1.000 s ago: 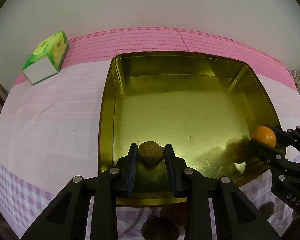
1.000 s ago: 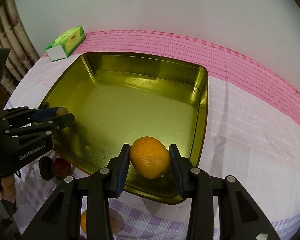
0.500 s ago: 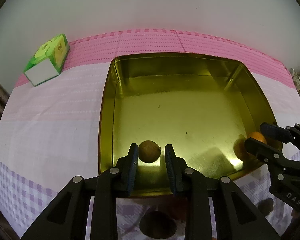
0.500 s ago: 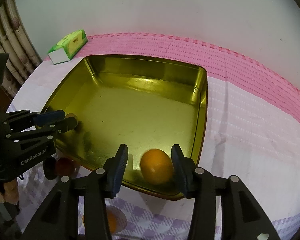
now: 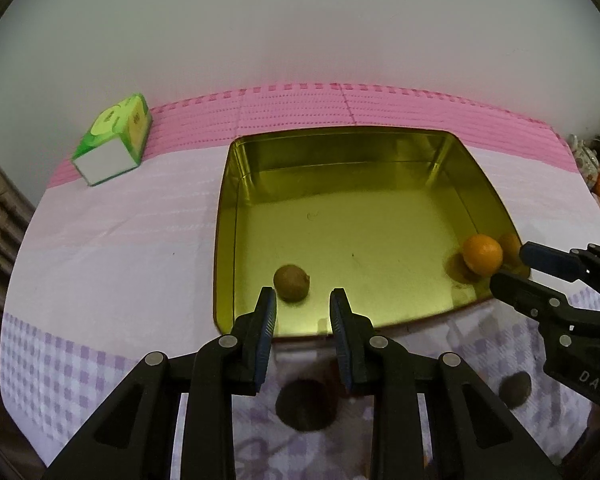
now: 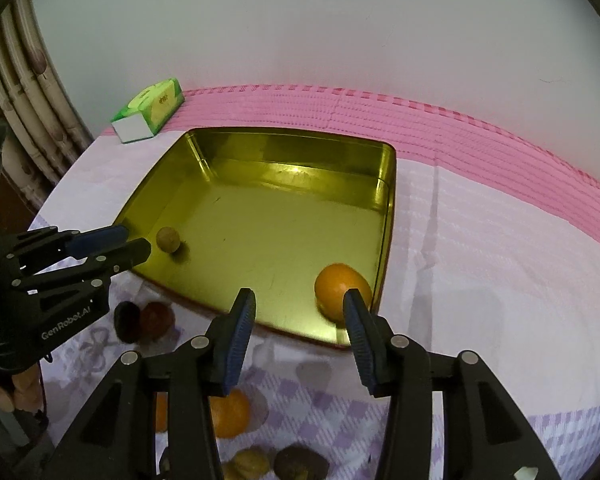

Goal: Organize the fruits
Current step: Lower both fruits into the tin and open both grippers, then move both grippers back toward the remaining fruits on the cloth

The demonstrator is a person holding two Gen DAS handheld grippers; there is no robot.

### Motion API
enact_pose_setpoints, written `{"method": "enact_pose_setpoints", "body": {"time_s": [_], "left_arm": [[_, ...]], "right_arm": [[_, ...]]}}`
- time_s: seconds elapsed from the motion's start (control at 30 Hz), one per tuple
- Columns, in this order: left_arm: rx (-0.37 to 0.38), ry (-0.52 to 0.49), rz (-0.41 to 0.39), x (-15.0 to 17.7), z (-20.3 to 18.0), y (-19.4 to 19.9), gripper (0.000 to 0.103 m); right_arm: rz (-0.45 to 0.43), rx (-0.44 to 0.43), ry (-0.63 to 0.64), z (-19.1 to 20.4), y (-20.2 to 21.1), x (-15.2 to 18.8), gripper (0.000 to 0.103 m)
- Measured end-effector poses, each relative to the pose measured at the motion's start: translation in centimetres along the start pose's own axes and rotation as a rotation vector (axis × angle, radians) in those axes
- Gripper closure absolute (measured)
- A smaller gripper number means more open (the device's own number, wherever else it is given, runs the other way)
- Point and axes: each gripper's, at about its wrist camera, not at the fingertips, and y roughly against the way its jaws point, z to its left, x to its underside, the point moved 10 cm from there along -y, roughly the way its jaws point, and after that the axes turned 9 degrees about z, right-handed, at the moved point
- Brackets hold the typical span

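A gold square tin tray sits on the pink and lilac tablecloth. A small brown fruit lies in its near left part. An orange lies by its near right corner. My left gripper is open and empty, just behind the tray's near rim. My right gripper is open and empty, just behind the orange.
A green tissue box lies at the far left. Loose fruits lie on the cloth in front of the tray: a dark one and a reddish one, an orange, brown ones. A wall stands behind.
Both grippers opened and drew back toward me. The brown fruit and the orange, held a second ago, now lie in the tray.
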Motion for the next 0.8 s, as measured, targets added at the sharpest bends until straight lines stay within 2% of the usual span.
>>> {"method": "enact_pose_setpoints", "body": {"time_s": [0.8], "left_arm": [[-0.013, 0.020, -0.012, 7.1, -0.4, 3.9, 0.073]], "right_arm": [[-0.015, 0.006, -0.059, -0.3, 3.5, 6.8, 0.060]]}}
